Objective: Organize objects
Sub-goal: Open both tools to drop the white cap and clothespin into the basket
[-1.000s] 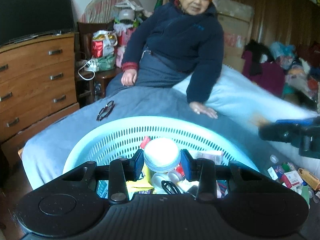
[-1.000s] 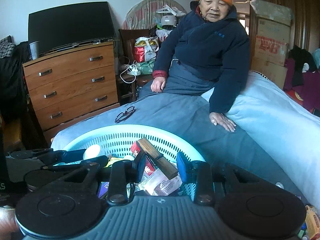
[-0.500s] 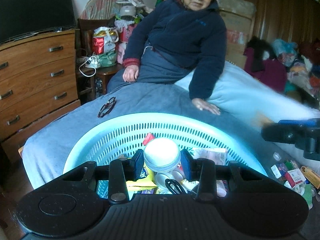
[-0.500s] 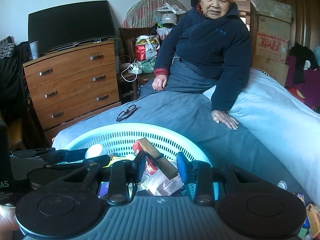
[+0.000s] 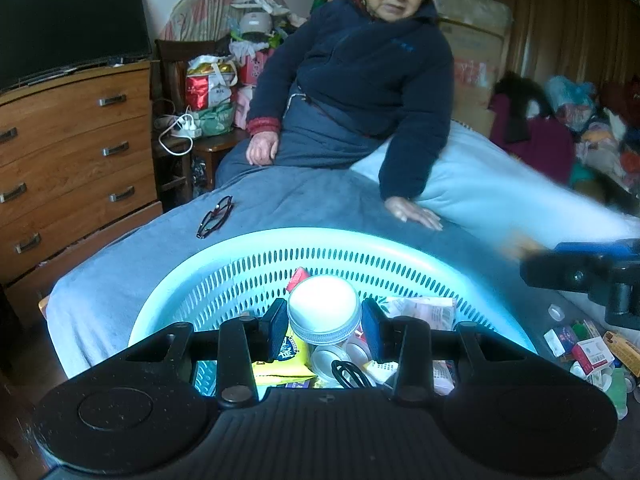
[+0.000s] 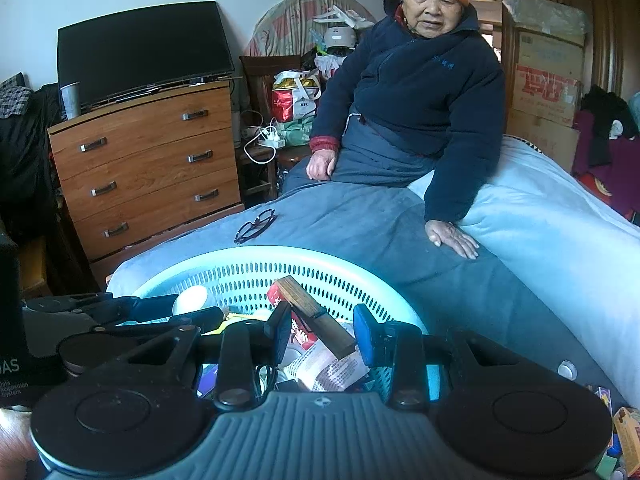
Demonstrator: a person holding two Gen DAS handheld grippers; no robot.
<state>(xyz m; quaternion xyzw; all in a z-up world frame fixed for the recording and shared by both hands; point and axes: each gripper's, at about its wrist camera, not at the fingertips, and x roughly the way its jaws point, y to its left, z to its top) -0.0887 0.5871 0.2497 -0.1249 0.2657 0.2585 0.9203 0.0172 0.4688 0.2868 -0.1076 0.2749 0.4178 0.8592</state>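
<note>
A pale blue perforated basket (image 5: 320, 236) sits on the grey bed cover and holds several packets, lids and small items. My left gripper (image 5: 324, 322) hangs over it, shut on a small jar with a white lid (image 5: 324, 308). In the right wrist view the same jar (image 6: 192, 298) shows at the left over the basket rim (image 6: 280, 252). My right gripper (image 6: 322, 332) is shut on a brown wooden block (image 6: 316, 316), which lies slantwise between the fingers above the basket's right side. The block shows only as a brown blur in the left wrist view.
A person in an orange hat sits on the bed beyond the basket, one hand (image 5: 414, 212) flat on the cover. Glasses (image 5: 215, 216) lie to the basket's far left. A wooden dresser (image 5: 72, 152) stands left. Several small boxes and bottles (image 5: 588, 356) lie right of the basket.
Both grippers keep their holds. The views have drifted only slightly over the basket, and the person has barely shifted.
</note>
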